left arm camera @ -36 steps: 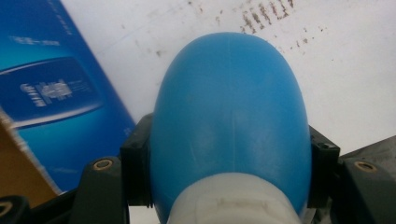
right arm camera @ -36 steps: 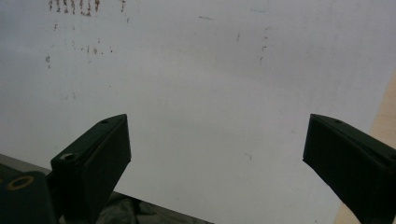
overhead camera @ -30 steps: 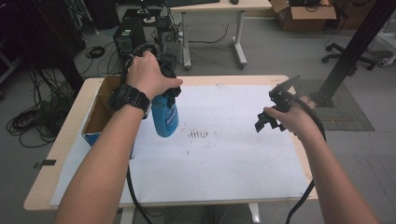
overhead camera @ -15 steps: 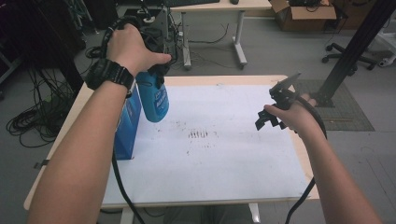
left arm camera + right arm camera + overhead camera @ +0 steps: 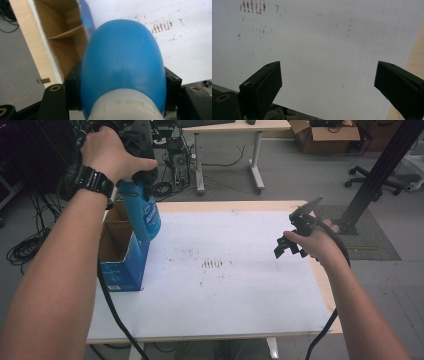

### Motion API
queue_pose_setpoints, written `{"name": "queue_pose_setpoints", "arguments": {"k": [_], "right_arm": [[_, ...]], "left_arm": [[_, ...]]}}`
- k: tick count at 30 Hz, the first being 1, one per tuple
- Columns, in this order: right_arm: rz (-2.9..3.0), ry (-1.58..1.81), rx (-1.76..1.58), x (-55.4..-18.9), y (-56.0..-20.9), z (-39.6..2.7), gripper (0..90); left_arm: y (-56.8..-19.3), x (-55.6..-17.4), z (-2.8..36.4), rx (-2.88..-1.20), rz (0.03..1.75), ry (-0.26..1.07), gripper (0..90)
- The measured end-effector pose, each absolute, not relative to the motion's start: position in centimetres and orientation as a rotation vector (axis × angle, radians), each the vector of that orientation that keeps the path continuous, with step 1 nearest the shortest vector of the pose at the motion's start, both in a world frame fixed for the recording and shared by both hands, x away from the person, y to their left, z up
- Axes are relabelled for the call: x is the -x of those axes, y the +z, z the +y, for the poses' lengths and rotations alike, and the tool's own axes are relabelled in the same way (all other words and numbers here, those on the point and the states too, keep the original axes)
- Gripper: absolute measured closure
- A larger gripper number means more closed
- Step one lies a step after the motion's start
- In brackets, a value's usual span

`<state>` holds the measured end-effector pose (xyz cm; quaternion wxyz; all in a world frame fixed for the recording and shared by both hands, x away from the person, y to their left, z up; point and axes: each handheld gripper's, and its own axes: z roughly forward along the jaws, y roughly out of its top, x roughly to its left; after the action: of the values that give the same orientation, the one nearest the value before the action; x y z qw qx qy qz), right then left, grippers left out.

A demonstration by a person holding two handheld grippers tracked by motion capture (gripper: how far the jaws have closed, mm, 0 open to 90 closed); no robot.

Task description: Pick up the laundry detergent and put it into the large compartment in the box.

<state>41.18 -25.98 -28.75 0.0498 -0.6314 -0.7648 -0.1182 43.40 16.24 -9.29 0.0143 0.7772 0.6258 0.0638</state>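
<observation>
While the blue bottle point(image 5: 144, 213) hangs raised above the open-topped blue box point(image 5: 122, 254), its long axis runs near vertical, neck up in the left gripper point(image 5: 122, 82) and base pointing down just toward the table-centre side of the box's opening. The 2 jaws clamp its shoulder from either side. That hand is the nearer to the box. Well away from the box, near the white table point(image 5: 240, 310) edge, the right gripper point(image 5: 328, 82) hovers, jaws spread wide and empty.

Blue bottle point(image 5: 122, 67) hides left gripper point(image 5: 131, 145) jaw faces, its base cut off at bottom edge; bottle label print too blurred to read; box point(image 5: 120, 252) floor hidden by its walls.
</observation>
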Motion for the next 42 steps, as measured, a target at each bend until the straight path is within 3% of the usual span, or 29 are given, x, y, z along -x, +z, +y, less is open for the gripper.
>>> {"name": "queue_pose_setpoints", "arguments": {"k": [22, 42], "right_arm": [[-2.324, -0.339, 1.948, -41.4, -28.5, -25.8, 7.8], [-2.323, -0.336, 1.932, -41.3, -29.1, -25.6, 7.8]], "left_arm": [[-9.9, -42.8, 23.8, -2.292, 2.137, 0.246, 37.6], [-14.6, -43.1, 25.5, -2.292, 2.170, 0.172, 37.6]]}}
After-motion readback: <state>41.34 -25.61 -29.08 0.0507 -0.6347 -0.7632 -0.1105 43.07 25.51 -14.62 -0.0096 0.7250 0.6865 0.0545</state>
